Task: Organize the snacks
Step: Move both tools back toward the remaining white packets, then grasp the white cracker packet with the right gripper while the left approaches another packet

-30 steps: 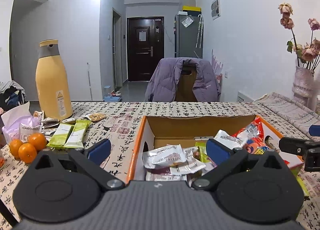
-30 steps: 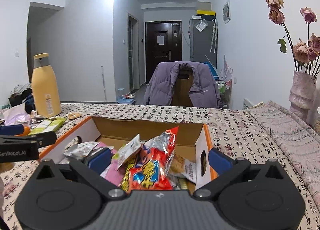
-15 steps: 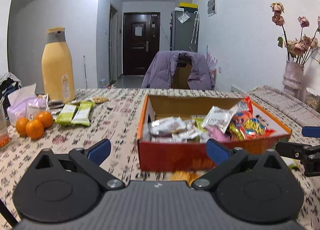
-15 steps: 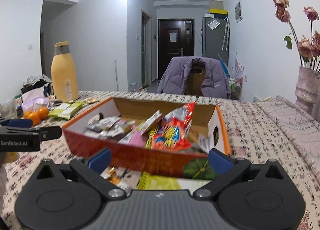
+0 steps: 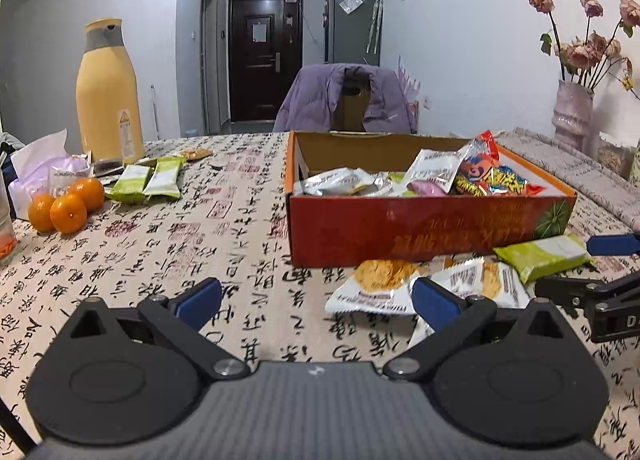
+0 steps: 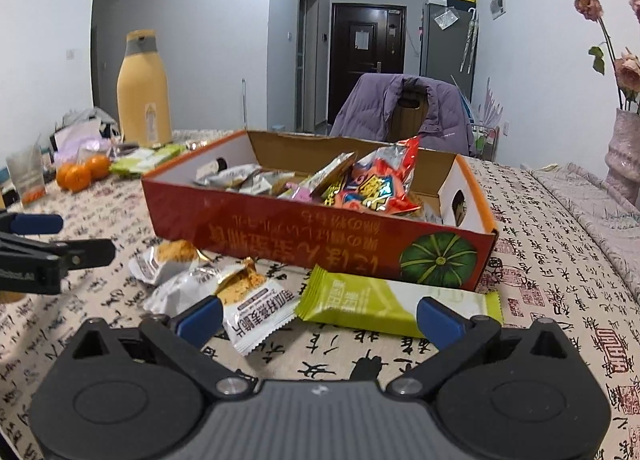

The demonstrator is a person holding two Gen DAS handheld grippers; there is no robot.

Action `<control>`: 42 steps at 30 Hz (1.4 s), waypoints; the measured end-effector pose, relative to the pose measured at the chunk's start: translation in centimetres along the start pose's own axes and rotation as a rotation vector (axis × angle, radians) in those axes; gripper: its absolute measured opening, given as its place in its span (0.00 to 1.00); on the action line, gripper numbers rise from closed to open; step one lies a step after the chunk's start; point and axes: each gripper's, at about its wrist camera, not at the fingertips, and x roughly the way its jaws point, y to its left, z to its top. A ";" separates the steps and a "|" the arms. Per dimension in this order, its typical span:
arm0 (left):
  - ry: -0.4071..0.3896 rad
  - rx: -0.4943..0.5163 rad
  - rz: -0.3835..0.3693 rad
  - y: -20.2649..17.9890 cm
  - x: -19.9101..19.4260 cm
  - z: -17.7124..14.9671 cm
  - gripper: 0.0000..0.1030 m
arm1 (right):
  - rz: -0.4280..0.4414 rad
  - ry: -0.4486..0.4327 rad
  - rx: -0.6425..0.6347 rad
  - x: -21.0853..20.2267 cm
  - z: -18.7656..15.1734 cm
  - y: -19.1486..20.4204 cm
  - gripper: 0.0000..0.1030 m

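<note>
An orange cardboard box (image 5: pixel 432 234) (image 6: pixel 320 236) holds several snack packets, among them a red bag (image 6: pixel 376 183) (image 5: pixel 486 175). In front of it on the tablecloth lie a green bar (image 6: pixel 396 306) (image 5: pixel 540 256) and white snack packets (image 6: pixel 256 304) (image 5: pixel 380 286). My left gripper (image 5: pixel 316 300) is open and empty, low over the cloth, left of the white packets. My right gripper (image 6: pixel 320 318) is open and empty, just before the green bar and a white packet. Two more green bars (image 5: pixel 146 181) lie far left.
A tall yellow bottle (image 5: pixel 108 93), three oranges (image 5: pixel 64 205), a tissue bag (image 5: pixel 38 163) and a glass (image 6: pixel 26 175) stand at the left. A vase of dried roses (image 5: pixel 572 115) stands at the right. A chair with a purple jacket (image 5: pixel 348 97) is behind the table.
Both grippers have pulled back and dropped from over the box to the table in front of it. The loose packets in front of the box have come into view.
</note>
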 end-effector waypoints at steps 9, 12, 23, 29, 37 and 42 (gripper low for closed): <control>0.015 0.019 0.029 1.2 0.8 -0.1 1.00 | -0.005 0.062 -0.087 2.8 0.9 2.5 1.00; 0.015 0.018 0.035 1.6 1.0 -0.1 1.00 | -0.010 0.071 -0.120 3.7 1.4 3.3 0.99; 0.033 -0.012 0.014 2.9 1.4 -0.7 1.00 | 0.043 0.077 -0.155 5.5 1.4 4.6 0.66; 0.036 -0.008 -0.001 2.8 1.5 -0.9 1.00 | 0.072 0.075 -0.166 5.2 1.3 4.9 0.45; 0.040 -0.013 0.004 2.8 1.4 -0.9 1.00 | 0.059 0.043 -0.137 4.2 1.4 4.8 0.43; 0.046 -0.017 0.004 2.7 1.3 -0.6 1.00 | 0.045 -0.016 -0.105 2.7 1.6 4.1 0.43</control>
